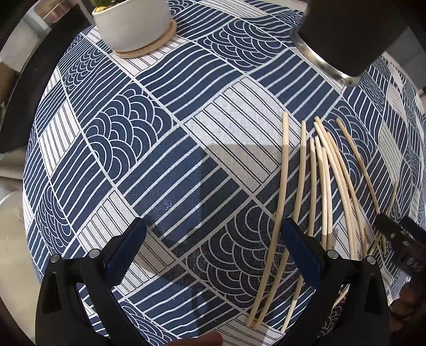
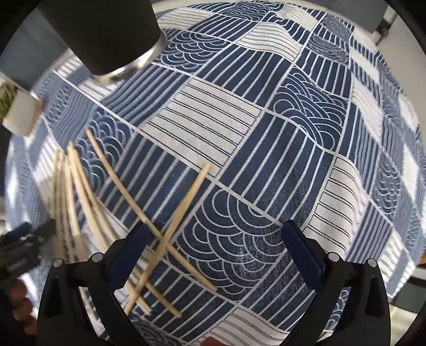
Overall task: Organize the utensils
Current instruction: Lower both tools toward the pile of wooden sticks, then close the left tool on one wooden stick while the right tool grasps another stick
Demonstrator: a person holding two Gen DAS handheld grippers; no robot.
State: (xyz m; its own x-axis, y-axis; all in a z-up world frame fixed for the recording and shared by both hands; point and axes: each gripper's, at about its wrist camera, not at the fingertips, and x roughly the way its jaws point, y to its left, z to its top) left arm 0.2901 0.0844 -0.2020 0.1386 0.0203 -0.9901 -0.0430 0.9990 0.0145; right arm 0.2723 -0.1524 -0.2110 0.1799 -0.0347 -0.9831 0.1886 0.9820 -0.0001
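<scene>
Now both tools are wide open and hold nothing. The left tool [image 1: 210, 255] hangs over the cloth, with the chopsticks [image 1: 319, 186] lying loose just beside it. The right tool [image 2: 213, 255] hangs over two crossed chopsticks [image 2: 170, 234]. I think it should pinch one stick near its middle, then carry it to the dark cup [image 2: 106, 34] near the counter's far edge. No words show anywhere.

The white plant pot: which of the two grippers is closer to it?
Left. The white plant pot stands straight ahead of the open left gripper, across the tablecloth. From the open right gripper, the pot sits far off at the left edge.
</scene>
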